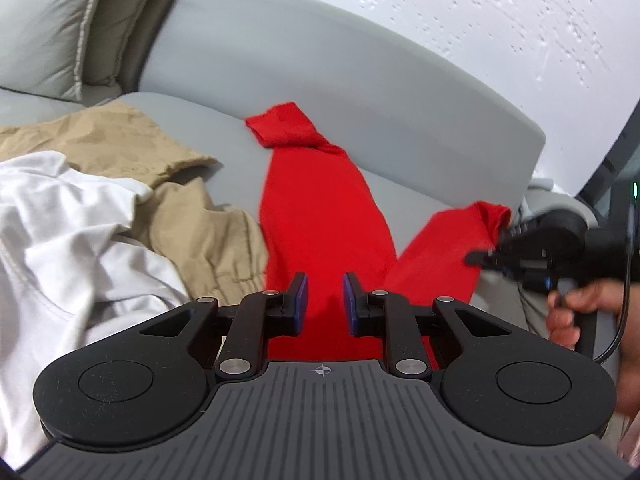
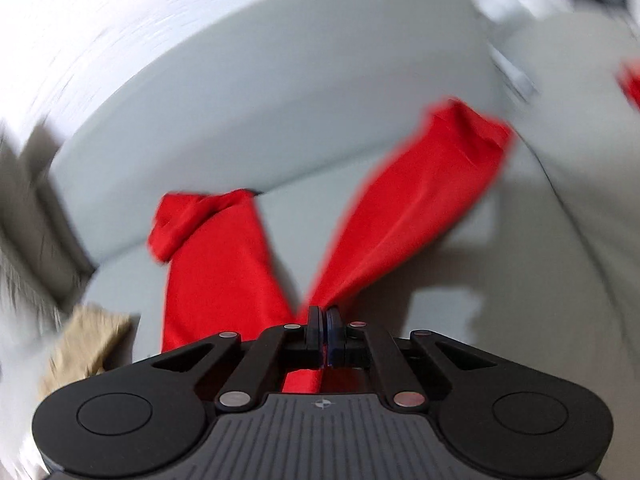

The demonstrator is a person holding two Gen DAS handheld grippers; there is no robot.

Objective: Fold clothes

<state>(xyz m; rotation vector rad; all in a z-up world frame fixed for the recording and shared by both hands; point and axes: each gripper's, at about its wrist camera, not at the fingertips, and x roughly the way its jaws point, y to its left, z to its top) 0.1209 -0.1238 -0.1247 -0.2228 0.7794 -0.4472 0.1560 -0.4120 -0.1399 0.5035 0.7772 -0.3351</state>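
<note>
Red trousers lie on a grey sofa seat, legs spread in a V toward the backrest. My left gripper is open, its blue pads either side of the red cloth near the waist. My right gripper is shut on the red trousers where the right leg starts. In the left wrist view the right gripper sits at the right leg's outer edge, held by a hand. The right wrist view is blurred.
Tan trousers and a white garment are piled on the seat to the left. The sofa backrest and a cushion stand behind. The tan cloth also shows in the right wrist view.
</note>
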